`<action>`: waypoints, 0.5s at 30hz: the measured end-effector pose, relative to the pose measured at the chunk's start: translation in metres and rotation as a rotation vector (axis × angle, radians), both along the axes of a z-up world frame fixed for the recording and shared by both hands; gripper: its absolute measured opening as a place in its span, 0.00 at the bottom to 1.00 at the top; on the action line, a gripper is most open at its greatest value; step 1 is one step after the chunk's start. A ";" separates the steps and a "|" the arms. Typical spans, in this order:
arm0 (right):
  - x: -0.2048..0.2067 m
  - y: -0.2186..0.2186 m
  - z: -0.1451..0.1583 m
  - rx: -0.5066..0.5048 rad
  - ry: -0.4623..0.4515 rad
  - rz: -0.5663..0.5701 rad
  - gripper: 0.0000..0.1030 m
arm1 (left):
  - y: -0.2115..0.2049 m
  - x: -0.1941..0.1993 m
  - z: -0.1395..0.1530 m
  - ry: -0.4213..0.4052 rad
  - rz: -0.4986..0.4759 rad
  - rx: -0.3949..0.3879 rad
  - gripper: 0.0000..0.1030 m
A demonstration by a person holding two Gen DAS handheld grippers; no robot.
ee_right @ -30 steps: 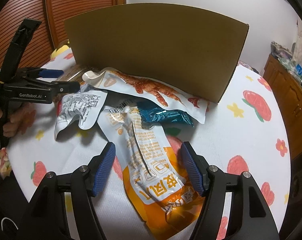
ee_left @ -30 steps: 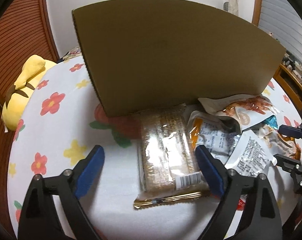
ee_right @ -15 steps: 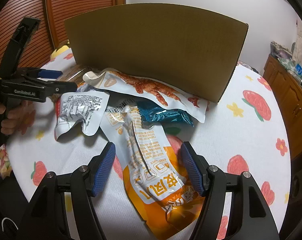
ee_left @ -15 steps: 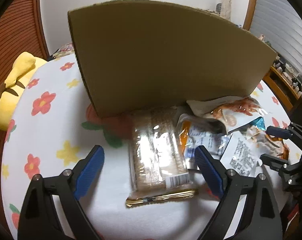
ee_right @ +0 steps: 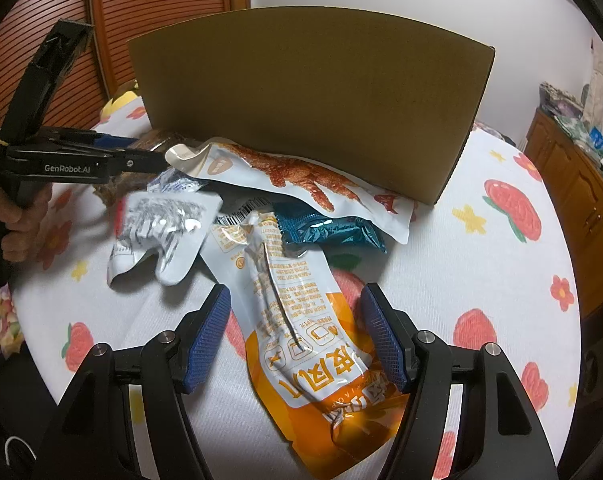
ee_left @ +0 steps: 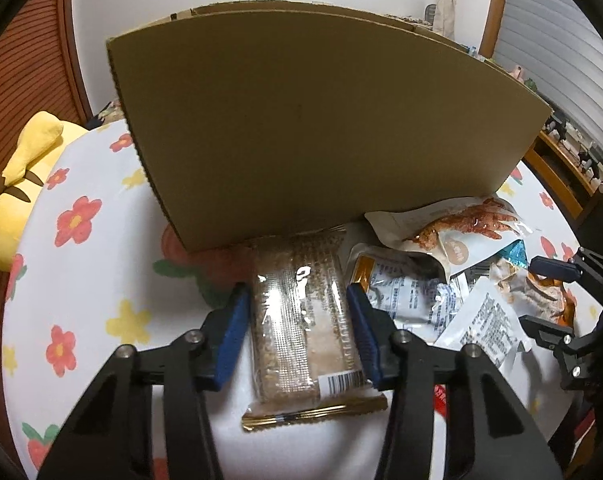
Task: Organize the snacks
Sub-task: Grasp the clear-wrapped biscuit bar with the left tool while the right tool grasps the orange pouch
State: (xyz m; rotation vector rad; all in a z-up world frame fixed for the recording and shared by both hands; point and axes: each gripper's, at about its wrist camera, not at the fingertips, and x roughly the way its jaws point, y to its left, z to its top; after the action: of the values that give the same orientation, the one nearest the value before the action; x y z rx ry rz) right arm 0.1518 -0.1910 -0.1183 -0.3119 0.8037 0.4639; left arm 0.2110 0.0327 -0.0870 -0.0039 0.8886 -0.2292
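Observation:
My left gripper is shut on a clear-wrapped brown cracker pack that lies in front of the cardboard box. To its right lies a pile of snack bags: a white and orange one and white sachets. My right gripper is open, its pads either side of an orange and white pouch on the table. Beyond it are a teal packet, a long white bag with fried food printed on it and a silver-white sachet. The left gripper also shows in the right wrist view.
The round table has a white cloth with flowers and strawberries. A yellow plush toy sits at the table's far left edge. A wooden cabinet stands to the right. The box fills the back of the table.
My left gripper moved forward and closed its pads onto the cracker pack. The silver-white sachet shifted slightly. My right gripper stayed open over the orange pouch.

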 end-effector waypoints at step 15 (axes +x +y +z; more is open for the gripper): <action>0.000 0.000 0.000 0.001 0.000 0.000 0.67 | 0.013 -0.057 0.019 -0.101 0.023 -0.030 0.42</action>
State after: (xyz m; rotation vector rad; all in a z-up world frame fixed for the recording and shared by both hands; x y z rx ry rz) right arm 0.1516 -0.1912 -0.1186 -0.3112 0.8040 0.4640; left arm 0.1541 0.0459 -0.0681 -0.0305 0.7836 -0.2196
